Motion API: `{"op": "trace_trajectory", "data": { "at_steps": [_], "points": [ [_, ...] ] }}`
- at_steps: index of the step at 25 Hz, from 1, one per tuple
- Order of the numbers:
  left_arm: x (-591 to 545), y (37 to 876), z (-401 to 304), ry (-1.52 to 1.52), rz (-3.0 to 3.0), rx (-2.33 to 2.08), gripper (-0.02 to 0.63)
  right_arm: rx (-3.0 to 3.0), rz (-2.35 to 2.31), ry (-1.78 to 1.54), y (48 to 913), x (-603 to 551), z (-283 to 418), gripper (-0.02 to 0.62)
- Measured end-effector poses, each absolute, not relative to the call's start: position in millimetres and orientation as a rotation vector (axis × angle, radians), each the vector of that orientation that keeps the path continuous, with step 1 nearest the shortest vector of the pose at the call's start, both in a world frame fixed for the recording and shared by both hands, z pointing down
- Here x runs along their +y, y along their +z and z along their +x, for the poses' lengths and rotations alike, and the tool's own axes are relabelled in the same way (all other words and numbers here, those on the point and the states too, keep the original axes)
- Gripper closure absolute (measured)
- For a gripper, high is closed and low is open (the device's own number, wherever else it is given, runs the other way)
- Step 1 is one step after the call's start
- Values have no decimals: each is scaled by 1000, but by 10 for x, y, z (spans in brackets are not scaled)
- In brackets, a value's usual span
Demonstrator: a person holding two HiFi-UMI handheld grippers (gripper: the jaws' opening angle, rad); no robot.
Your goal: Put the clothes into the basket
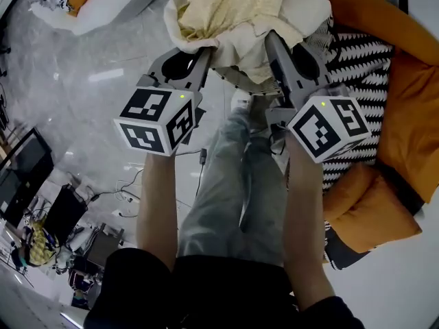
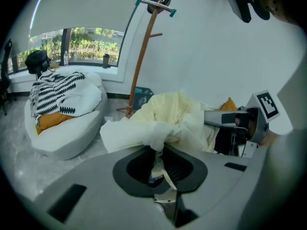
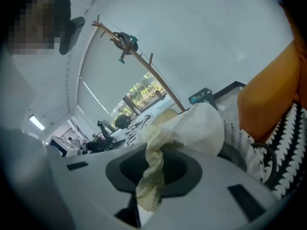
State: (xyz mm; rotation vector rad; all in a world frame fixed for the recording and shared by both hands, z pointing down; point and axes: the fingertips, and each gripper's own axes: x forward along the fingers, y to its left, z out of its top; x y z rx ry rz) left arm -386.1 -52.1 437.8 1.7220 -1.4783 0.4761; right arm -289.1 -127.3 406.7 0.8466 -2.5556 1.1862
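Open marble floor lay to the left; an orange and zigzag cushion crowded the right edge. The cream garment hung bunched between both grippers, the left gripper and right gripper each nearly closed, pinching its folds. A dark frame beyond was possibly the basket

Left gripper and right gripper abreast — fingers clamped on cloth.
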Motion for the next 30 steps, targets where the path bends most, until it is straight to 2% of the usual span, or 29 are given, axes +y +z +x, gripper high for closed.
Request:
{"op": "trace_trajectory", "data": {
  "at_steps": [5, 8, 11, 17, 21, 30],
  "points": [
    [-563, 4640, -3590, 520, 1701, -1397, 562, -2325, 927, 1181, 4614, -1163, -2567, 536],
    [-584, 4779, -3462, 559, 1688, -1341, 495, -2224, 974, 1165, 4778, -1150, -2382, 453],
    [-576, 4885, -3382, 524, 1686, -1315, 492, -2205, 995, 1193, 4878, -1117, -2280, 453],
    [-621, 4892, -3207, 514, 1713, -1271, 512, -2211, 1046, 1239, 4853, -1126, -2151, 551],
    [-671, 4759, -3055, 462, 1753, -1236, 576, -2249, 1069, 1320, 4671, -1093, -2050, 565],
    [-680, 4338, -2217, 421, 1959, -1079, 597, -2323, 1278, 1327, 4285, -778, -1206, 577]
  ]
}}
